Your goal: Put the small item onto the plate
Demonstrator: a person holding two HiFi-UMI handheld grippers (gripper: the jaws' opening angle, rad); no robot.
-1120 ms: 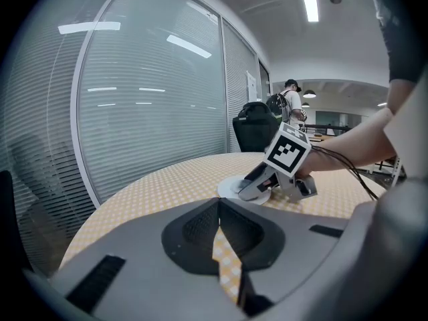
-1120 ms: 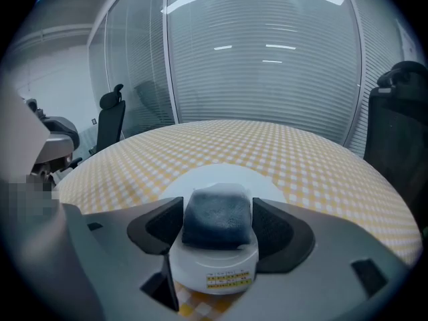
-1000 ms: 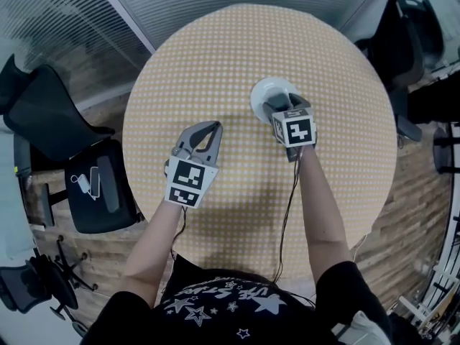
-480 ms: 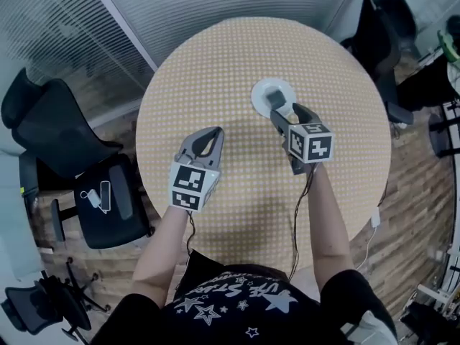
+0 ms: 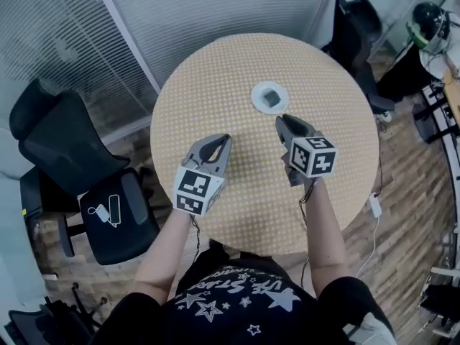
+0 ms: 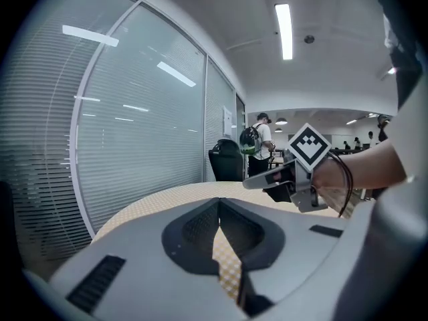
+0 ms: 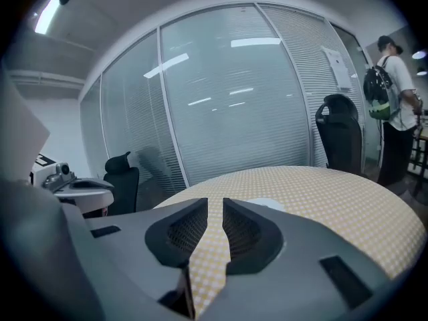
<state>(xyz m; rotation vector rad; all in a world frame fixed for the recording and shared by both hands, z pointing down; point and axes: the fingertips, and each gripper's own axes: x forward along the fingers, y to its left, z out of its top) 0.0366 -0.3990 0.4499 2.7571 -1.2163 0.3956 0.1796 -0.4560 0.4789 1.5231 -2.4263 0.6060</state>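
Observation:
A small grey item (image 5: 270, 98) lies in a white plate (image 5: 256, 92) on the far half of the round checked table (image 5: 208, 77). My right gripper (image 5: 282, 119) hovers just short of the plate, apart from it. Its jaws are closing to a narrow slit with nothing between them (image 7: 215, 202), and the plate's edge (image 7: 266, 203) shows just past them. My left gripper (image 5: 224, 139) hangs over the table's near left part, its jaws shut and empty (image 6: 219, 202).
Black office chairs stand left of the table (image 5: 72, 157) and beyond its far right (image 5: 356, 20). A glass wall with blinds runs behind the table. A person with a backpack (image 6: 262, 146) stands far off in the room.
My right gripper has drawn back from the plate toward the person, and its jaws have narrowed. The grey item stays on the plate. My left gripper has hardly moved.

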